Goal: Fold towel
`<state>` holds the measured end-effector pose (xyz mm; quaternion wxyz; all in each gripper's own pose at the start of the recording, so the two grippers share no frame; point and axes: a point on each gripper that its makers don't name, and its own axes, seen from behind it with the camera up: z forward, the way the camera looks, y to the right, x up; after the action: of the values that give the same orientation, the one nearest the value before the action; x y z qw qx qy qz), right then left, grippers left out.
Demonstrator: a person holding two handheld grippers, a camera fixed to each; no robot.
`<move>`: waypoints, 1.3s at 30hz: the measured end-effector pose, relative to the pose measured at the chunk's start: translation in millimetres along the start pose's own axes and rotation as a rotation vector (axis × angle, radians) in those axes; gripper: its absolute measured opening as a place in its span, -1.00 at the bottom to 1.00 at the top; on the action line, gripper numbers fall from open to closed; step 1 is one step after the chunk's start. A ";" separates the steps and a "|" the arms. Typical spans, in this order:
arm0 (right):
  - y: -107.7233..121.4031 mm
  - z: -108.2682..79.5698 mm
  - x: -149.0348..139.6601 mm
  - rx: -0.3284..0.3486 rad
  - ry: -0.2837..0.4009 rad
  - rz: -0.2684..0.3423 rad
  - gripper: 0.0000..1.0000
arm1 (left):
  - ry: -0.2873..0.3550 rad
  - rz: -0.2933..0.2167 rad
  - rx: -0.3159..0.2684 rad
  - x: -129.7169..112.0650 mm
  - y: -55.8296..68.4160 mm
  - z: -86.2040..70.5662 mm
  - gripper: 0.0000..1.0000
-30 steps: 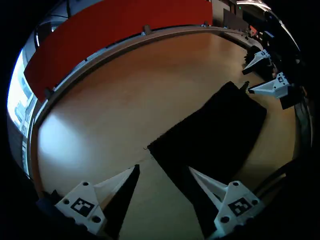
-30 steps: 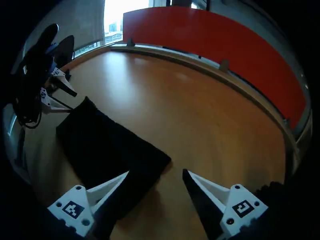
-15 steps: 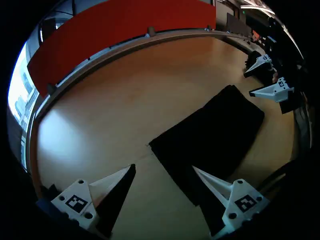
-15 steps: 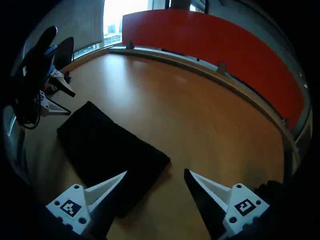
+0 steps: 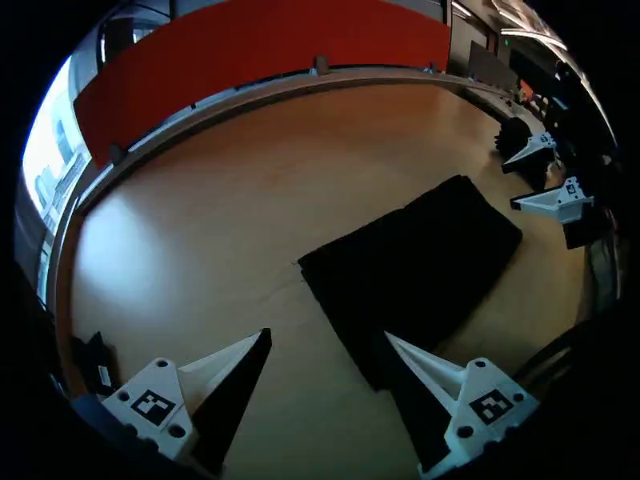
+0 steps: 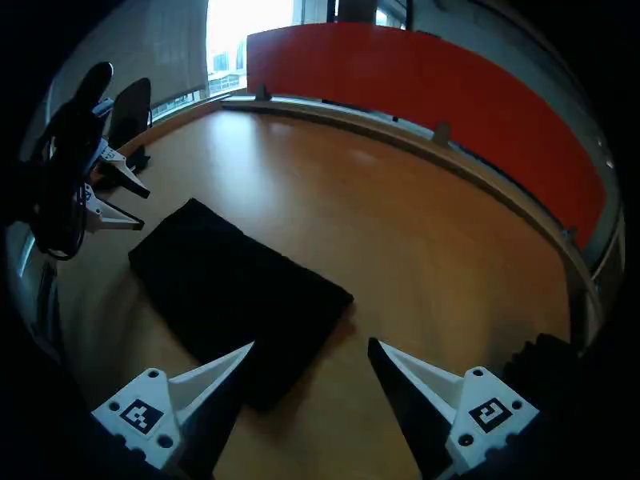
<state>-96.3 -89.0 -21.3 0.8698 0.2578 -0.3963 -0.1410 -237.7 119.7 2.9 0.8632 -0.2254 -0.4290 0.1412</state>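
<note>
Fingers: both pairs apart, empty.
Change: I drew left gripper and right gripper back.
Towel: mid-frame, folded flat; task likely done.

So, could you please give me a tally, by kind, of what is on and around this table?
Black towel: 1
Grippers: 2, the left gripper and the right gripper, both open
Wooden table: 1
Red panel: 1
Total: 5
</note>
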 end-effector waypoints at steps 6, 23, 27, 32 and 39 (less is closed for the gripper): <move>-4.9 -8.1 -4.7 -0.001 0.005 0.006 1.00 | 0.005 -0.027 0.002 -6.6 4.5 -7.4 0.87; -11.0 -19.6 -13.3 0.003 0.006 0.014 1.00 | 0.011 -0.092 0.023 -22.6 10.4 -19.3 0.88; -13.2 -21.0 -14.9 0.009 0.008 0.010 1.00 | 0.015 -0.115 0.034 -27.4 9.4 -23.2 0.88; -16.8 -22.0 -18.7 0.024 0.011 0.001 1.00 | 0.027 -0.145 0.053 -33.7 9.1 -28.0 0.88; -21.0 -21.8 -23.5 0.047 0.008 -0.015 1.00 | 0.044 -0.193 0.076 -43.6 9.8 -35.6 0.88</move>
<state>-95.8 -88.5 -59.6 0.8641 0.2817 -0.3939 -0.1371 -235.4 99.5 -50.5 0.8900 -0.1533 -0.4240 0.0682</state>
